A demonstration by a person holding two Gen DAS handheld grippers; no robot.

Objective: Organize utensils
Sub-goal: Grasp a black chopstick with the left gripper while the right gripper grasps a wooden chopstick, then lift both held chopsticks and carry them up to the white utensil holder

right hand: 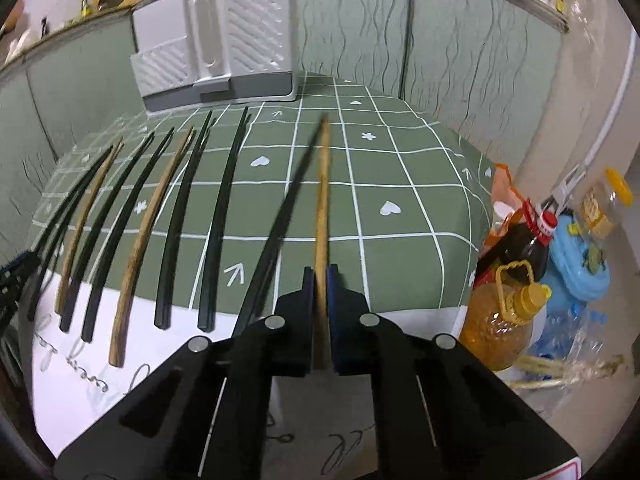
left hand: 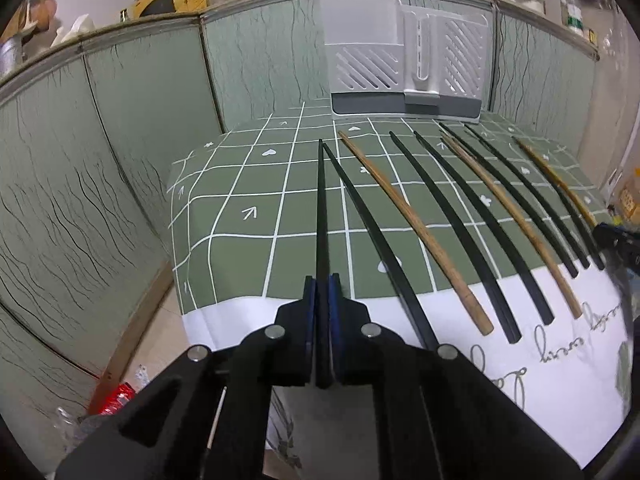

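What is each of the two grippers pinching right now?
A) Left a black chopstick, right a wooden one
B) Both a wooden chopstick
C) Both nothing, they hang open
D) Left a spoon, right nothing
A: the left gripper is shut on a black chopstick, and the right gripper is shut on a wooden chopstick.

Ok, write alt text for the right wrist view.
The right gripper is shut on a wooden chopstick above a green checked tablecloth. Black and wooden chopsticks lie in a row to its left, before a white utensil holder.
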